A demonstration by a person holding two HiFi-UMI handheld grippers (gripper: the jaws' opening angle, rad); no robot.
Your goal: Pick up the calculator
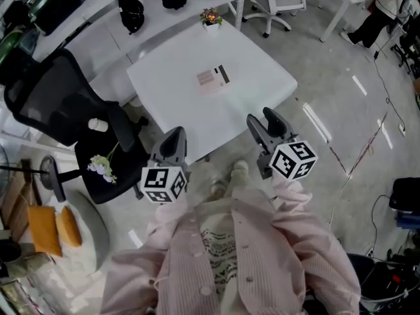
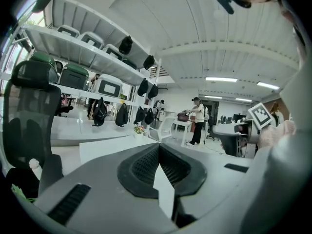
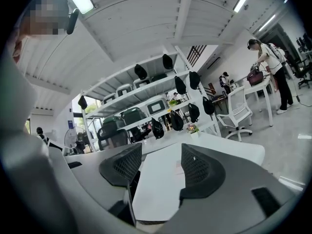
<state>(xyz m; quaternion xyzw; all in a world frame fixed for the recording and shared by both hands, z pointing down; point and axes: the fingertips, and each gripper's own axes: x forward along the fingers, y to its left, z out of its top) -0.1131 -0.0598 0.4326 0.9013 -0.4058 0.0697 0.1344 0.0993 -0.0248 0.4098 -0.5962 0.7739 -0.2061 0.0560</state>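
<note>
The calculator [image 1: 212,79], a small pale pinkish slab with a dark strip on its right end, lies flat near the middle of the white square table [image 1: 262,58]. Both grippers hover short of the table's near edge, apart from the calculator. My left gripper [image 1: 172,143] is shut, and in its own view the two dark ribbed pads meet with nothing between them [image 2: 158,147]. My right gripper [image 1: 266,127] is open and empty; through its gap [image 3: 161,162] I see the tabletop and a sliver of the calculator [image 3: 180,169] beside the right pad.
A small potted flower [image 1: 210,18] stands at the table's far edge. A black mesh office chair [image 1: 59,104] is close on the left, with a white chair [image 1: 279,2] beyond the table. Shelves with helmets and cases line the far left wall. A person stands at a far desk [image 3: 270,57].
</note>
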